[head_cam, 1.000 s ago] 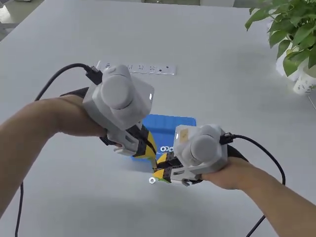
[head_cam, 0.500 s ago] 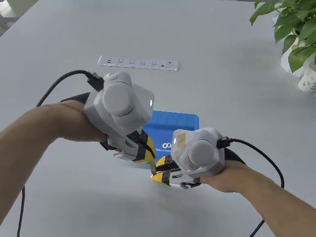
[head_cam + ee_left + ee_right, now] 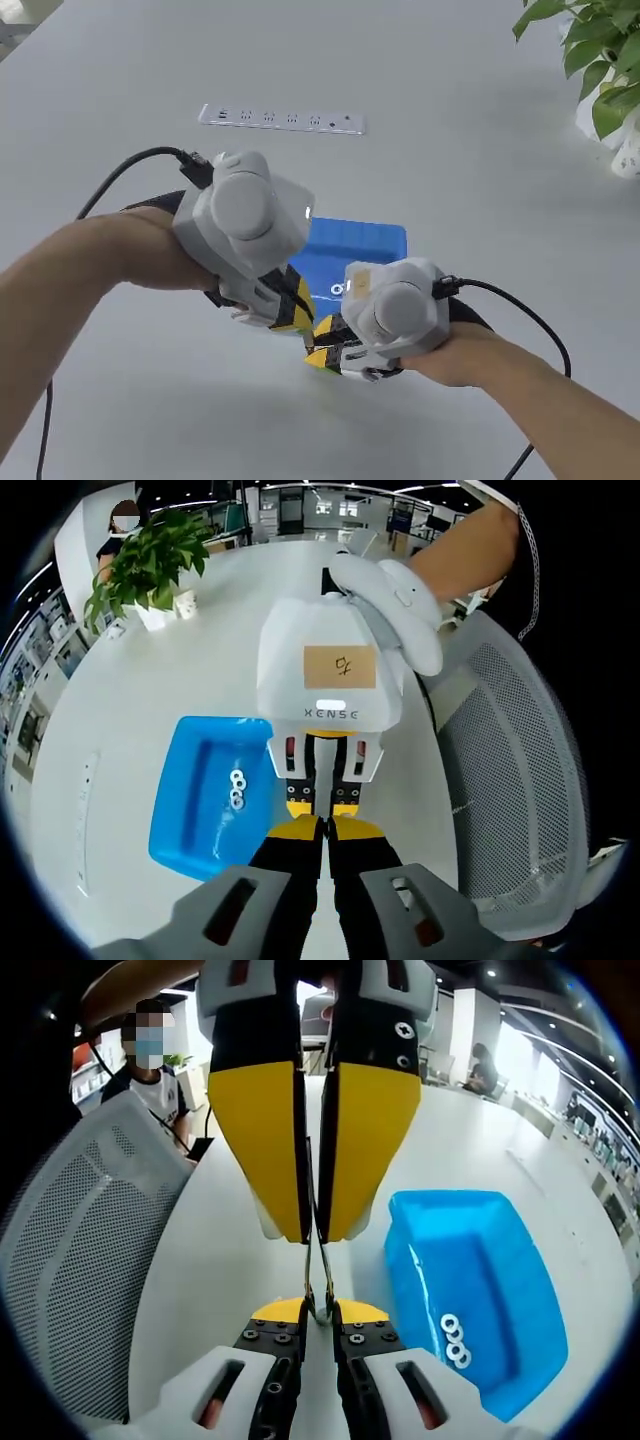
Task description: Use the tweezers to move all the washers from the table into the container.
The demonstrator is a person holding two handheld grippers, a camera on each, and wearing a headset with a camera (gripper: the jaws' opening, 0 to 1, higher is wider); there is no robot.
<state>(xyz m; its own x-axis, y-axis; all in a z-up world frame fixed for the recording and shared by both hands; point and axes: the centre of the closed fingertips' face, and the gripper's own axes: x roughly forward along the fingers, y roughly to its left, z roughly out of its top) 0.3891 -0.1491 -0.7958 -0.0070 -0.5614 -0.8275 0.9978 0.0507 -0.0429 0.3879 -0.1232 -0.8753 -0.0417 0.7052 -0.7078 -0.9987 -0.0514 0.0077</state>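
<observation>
1. The left gripper [image 3: 325,827] has its jaws together, clamped on the thin metal tweezers [image 3: 308,1275].
2. The right gripper [image 3: 318,1312] faces it nose to nose, its jaws pinched on the tweezers' other end.
3. Three small silver ring washers [image 3: 455,1340] lie together inside the blue plastic container [image 3: 480,1250].
4. The container sits on the white surface [image 3: 480,150], just on the far side of both grippers.

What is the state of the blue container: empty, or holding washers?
Holding washers. Both gripper views show a short row of them lying on the floor of the container.
</observation>
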